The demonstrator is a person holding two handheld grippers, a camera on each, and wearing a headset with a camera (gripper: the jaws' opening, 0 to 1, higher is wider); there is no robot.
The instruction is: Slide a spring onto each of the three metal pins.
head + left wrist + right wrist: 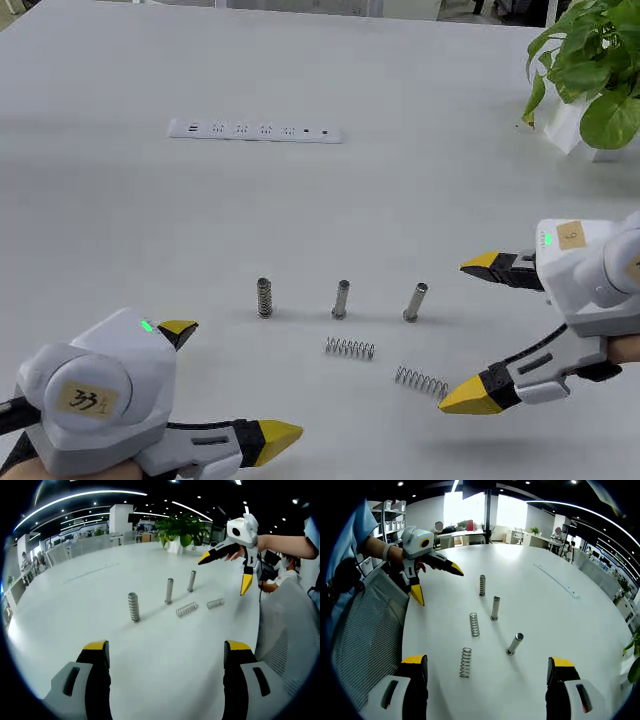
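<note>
The white table [120,230] carries everything, and the work is set in the lower middle of the head view. The right gripper [460,335] is held at the lower right of that frame with its fingers spread wide and nothing between them. The left gripper [235,380] is held at the lower left, and its fingers are likewise spread and empty.

Three upright pins are lined up in a row across the frame. The left pin [264,297] is already sleeved by a spring, while the middle pin [341,299] and the right pin [415,302] are bare, so one of three is judged done.

Two loose springs are laid flat on the table below the row. The inner spring [350,348] is placed under the middle pin. The outer spring [420,381] is placed just left of the right gripper's lower fingertip and well apart from the left gripper, so the pick is judged to fall to the right gripper. In the right gripper view the outer spring [465,662] is seen left of centre between the fingers, with its long axis running roughly up the frame, along the fingers. A shift toward the frame's left is likely needed before the fingers are closed across its coils.
</note>
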